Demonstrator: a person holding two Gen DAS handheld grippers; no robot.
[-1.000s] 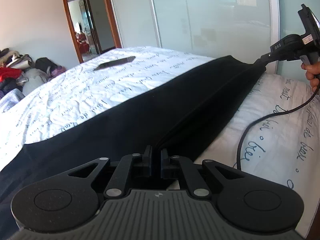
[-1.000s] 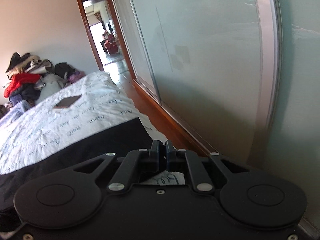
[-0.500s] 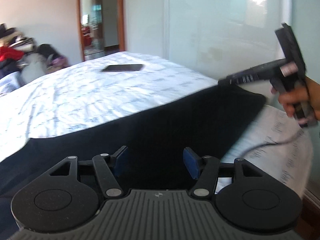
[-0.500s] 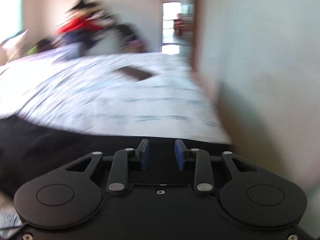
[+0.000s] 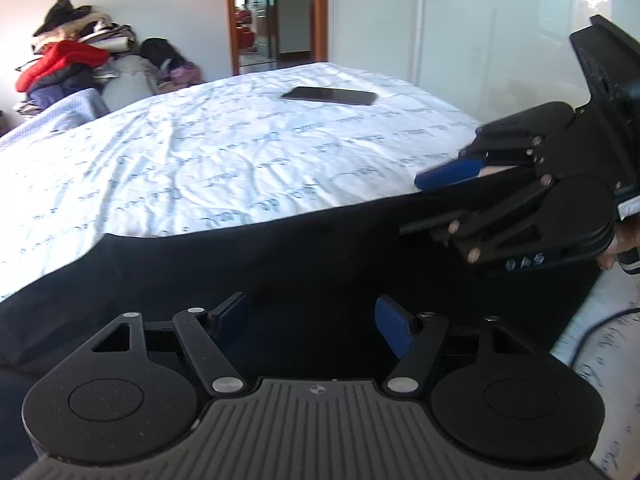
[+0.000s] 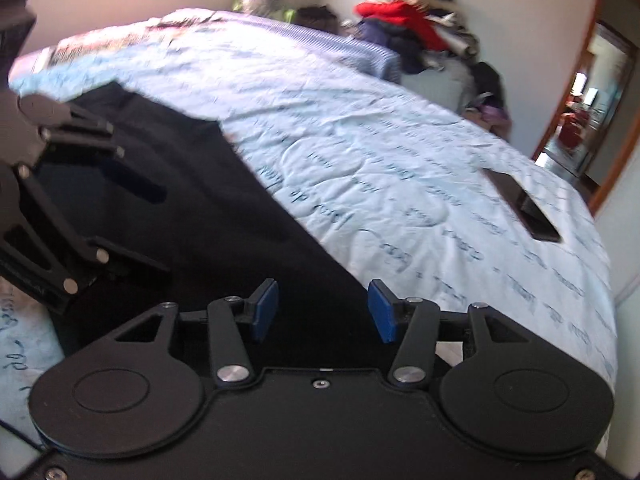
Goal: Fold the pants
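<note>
Black pants [image 5: 280, 264] lie flat along the near edge of the bed; they also show in the right wrist view [image 6: 208, 216]. My left gripper [image 5: 310, 320] is open and empty, just above the pants. My right gripper [image 6: 322, 310] is open and empty over the pants. It shows in the left wrist view [image 5: 432, 204] at the right, above the pants' far edge. The left gripper shows at the left of the right wrist view [image 6: 132, 232].
The bed has a white sheet with script print [image 5: 224, 152]. A dark phone [image 5: 330, 95] lies on it, also seen in the right wrist view [image 6: 522, 204]. A clothes pile [image 5: 72, 64] sits at the back, with a doorway [image 5: 276, 12] and wardrobe doors [image 5: 480, 32].
Both grippers opened and let go of the pants, which now lie flat on the bed. The right gripper swung left and came close to the left gripper.
</note>
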